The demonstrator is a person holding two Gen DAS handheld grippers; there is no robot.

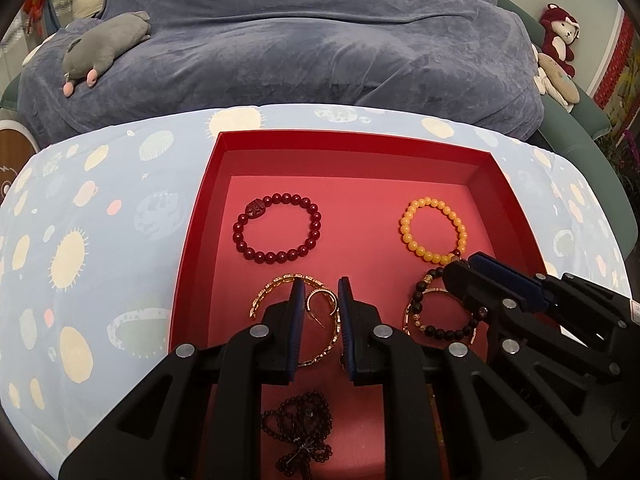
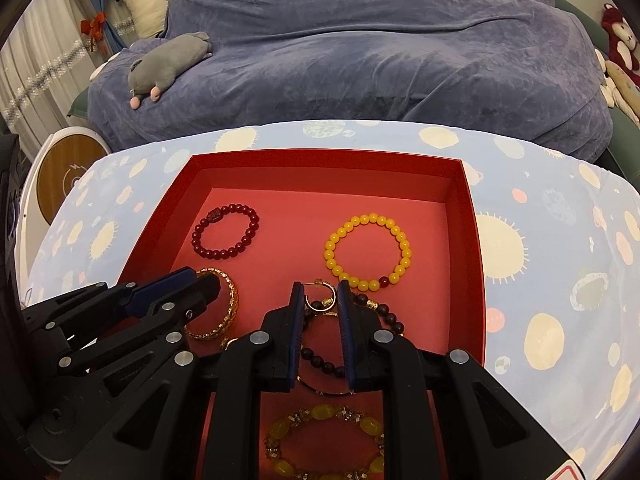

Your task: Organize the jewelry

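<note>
A red tray (image 1: 352, 138) (image 2: 320, 160) holds the jewelry. At its back lie a dark red bead bracelet (image 1: 277, 229) (image 2: 225, 231) and a yellow bead bracelet (image 1: 433, 229) (image 2: 368, 252). My left gripper (image 1: 320, 292) is open over a gold hoop earring (image 1: 322, 303) and a gold chain bracelet (image 1: 276, 286) (image 2: 224, 308). My right gripper (image 2: 320, 292) is open over another gold hoop earring (image 2: 322, 300), a dark bead bracelet (image 2: 320, 356) (image 1: 444, 330) and a thin gold bangle (image 2: 324, 390). A dark bead necklace (image 1: 300, 432) and a yellow stone bracelet (image 2: 324, 440) lie at the tray's front.
The tray sits on a light blue patterned cloth (image 1: 88, 240) (image 2: 552, 264). Behind it is a bed with a blue-grey blanket (image 1: 320, 40) (image 2: 380, 52) and a grey plush toy (image 1: 104, 46) (image 2: 168, 64). A round wooden item (image 2: 68, 176) stands at the left.
</note>
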